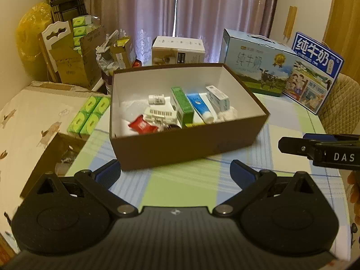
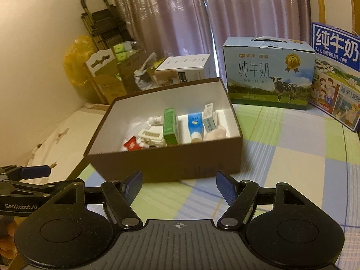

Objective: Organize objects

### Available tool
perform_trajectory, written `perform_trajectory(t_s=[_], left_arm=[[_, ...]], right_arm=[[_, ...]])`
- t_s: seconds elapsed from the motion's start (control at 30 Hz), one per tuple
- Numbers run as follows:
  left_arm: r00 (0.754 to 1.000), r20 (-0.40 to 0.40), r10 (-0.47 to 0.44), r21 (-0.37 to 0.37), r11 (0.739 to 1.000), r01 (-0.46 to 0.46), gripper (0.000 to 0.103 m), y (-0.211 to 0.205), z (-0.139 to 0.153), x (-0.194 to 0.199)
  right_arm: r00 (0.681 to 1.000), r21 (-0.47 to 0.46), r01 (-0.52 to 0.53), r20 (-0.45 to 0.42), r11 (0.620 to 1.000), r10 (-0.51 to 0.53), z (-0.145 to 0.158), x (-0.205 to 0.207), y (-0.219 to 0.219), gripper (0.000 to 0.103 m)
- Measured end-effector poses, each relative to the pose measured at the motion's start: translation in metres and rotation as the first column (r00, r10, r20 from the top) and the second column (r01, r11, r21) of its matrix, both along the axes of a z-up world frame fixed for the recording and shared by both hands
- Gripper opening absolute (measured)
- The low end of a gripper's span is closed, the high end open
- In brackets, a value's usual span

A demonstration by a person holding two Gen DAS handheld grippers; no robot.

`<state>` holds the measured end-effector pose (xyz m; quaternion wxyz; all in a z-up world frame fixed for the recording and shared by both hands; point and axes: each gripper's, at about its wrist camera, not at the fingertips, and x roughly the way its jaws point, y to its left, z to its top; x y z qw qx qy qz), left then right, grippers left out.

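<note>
My left gripper (image 1: 175,173) points forward and downward, its two blue-padded fingers (image 1: 108,174) spread wide with nothing between them. My right gripper (image 2: 179,183) sits alongside at a similar downward tilt, its jaws parted and empty too, its blue pads (image 2: 226,187) angled slightly inward. Each gripper shows at the edge of the other's view, the two side by side and apart, with part of my hand (image 1: 354,193) visible behind the right one.
</note>
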<state>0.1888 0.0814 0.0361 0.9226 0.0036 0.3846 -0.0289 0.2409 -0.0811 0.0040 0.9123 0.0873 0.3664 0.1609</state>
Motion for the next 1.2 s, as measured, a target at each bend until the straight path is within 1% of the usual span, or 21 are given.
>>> perform_trajectory(t_s=[0.27,0.5,0.8,1.2], left_arm=[[1.000,-0.009,0.027,0.008,1.000,-0.027,0.102,-0.022,-0.001,-0.052],[0.998,-0.038,0.046,-0.002,0.999,-0.046,0.102,-0.030,-0.009,-0.086],[0.997,-0.059,0.054,0.002,0.999,-0.054,0.102,-0.039,-0.015,-0.108],[0.997,-0.064,0.053,0.008,0.999,-0.052,0.102,-0.042,-0.016,-0.121]], right_arm=[[0.999,0.004,-0.042,-0.003,0.999,0.042,0.001,-0.046,-0.015,0.070],[0.996,-0.005,-0.090,-0.022,0.996,0.090,-0.008,-0.083,-0.019,0.070],[0.992,-0.027,-0.112,-0.067,0.993,0.110,-0.020,-0.110,-0.024,0.070],[0.992,-0.032,-0.111,-0.065,0.993,0.109,-0.018,-0.124,-0.027,0.071]])
